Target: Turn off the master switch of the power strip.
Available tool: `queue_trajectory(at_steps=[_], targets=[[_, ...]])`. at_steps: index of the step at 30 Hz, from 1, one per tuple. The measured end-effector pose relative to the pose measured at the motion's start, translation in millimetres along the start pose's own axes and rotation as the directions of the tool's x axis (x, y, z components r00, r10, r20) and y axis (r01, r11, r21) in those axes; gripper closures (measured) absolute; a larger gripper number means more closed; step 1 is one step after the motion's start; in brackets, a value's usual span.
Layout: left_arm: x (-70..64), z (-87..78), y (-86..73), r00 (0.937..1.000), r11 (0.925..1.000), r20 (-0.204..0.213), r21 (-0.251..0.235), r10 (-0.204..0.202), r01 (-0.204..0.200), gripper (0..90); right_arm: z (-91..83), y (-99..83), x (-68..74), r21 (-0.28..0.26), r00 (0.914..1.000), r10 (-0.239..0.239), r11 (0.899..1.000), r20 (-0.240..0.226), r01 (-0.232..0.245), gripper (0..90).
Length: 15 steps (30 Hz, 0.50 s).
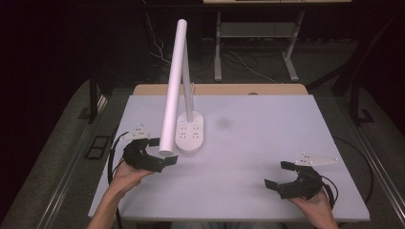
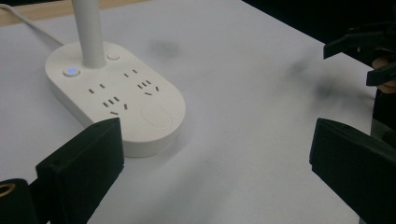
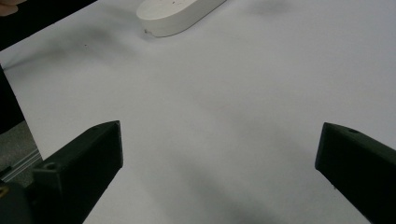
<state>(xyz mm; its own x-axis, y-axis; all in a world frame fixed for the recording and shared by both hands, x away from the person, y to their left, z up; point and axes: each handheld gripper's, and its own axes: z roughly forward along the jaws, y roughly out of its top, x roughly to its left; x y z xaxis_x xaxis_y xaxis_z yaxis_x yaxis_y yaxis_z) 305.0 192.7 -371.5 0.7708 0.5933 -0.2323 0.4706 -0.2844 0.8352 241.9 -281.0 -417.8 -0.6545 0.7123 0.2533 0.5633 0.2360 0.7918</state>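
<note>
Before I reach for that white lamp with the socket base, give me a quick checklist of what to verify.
1. Left hand-held gripper open: ok, jaws wide, nothing between them.
2. Right hand-held gripper open: ok, nothing held.
3. White oval lamp base with sockets flat on the white table: ok.
4. Blue button light on base lit: ok.
5. White tubular lamp head close above the left gripper: not ok, may bump.
6. Cord plugged in: cannot tell.

surface: white table (image 1: 267, 143), wooden strip along its far edge | on it: white oval lamp base (image 1: 190, 134) with sockets and a lit blue button (image 2: 71, 71), left of centre | white cord (image 2: 32, 29) leaves the base toward the far edge
</note>
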Motion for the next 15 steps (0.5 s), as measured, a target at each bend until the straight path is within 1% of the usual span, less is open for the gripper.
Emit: queue_trajectory(at_steps=[6,10,15], targets=[[5.4,0.7,4.6,1.0000,1.0000,-0.009,0.002,0.000,0.000,2.1,0.1,-0.1,-0.1,0.002,1.0000,-0.001,1.000,-0.002,0.001,0.1],[9.5,1.2,9.0,0.9999,0.9998,-0.016,0.018,0.005,-0.005,2.1,-0.1,-0.2,-0.2,0.003,1.0000,0.003,1.000,-0.002,-0.003,0.1],[14.8,0.1,15.7,0.9996,0.9999,-0.027,0.016,0.004,-0.004,2.3,-0.1,-0.2,-0.5,0.002,1.0000,0.003,1.000,-0.001,-0.003,0.1]])
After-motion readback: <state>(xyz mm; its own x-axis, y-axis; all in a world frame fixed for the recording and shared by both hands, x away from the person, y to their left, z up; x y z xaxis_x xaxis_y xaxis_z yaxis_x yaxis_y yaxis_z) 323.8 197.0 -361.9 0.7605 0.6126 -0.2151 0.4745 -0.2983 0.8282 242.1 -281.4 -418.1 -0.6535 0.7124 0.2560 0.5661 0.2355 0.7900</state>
